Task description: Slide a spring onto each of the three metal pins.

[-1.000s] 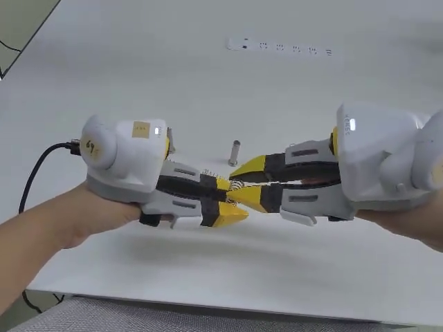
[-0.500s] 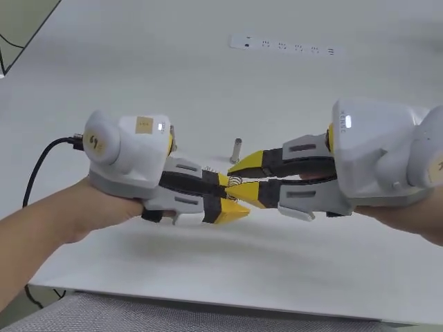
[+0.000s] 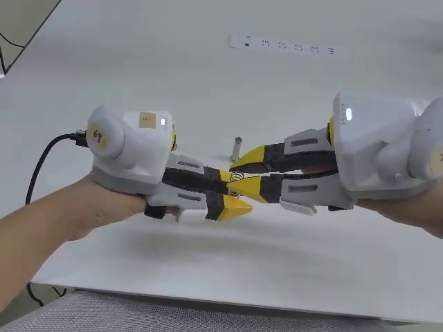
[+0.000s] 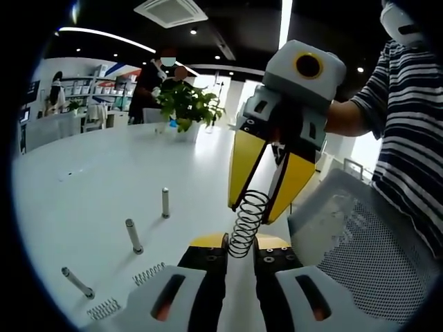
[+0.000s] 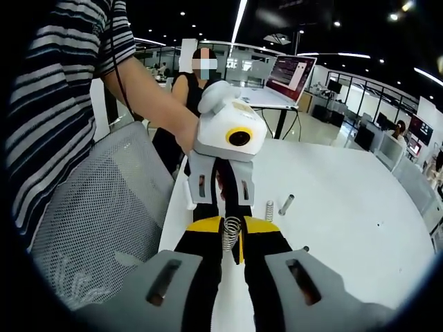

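A small coil spring (image 3: 237, 177) hangs in the air between my two grippers, above the white table. My left gripper (image 3: 234, 192) comes in from the left and is shut on one end of the spring (image 4: 246, 225). Facing it, my right gripper (image 3: 235, 176) has its yellow tips closed around the other end (image 5: 231, 227). Three bare metal pins (image 4: 165, 202) (image 4: 133, 235) (image 4: 76, 282) stand in a row on the table beyond the jaws. One pin (image 3: 237, 147) shows just behind the tips. Two loose springs (image 4: 149, 273) (image 4: 102, 309) lie near the pins.
A white power strip (image 3: 280, 47) lies at the far side of the table. A black cable (image 3: 41, 166) runs from the left gripper off the table's left. A mesh chair (image 5: 90, 207) stands at the table's near edge (image 3: 208, 294).
Both grippers have risen slightly, with the spring still between their tips. The left gripper has tilted a little. The pins have not moved.
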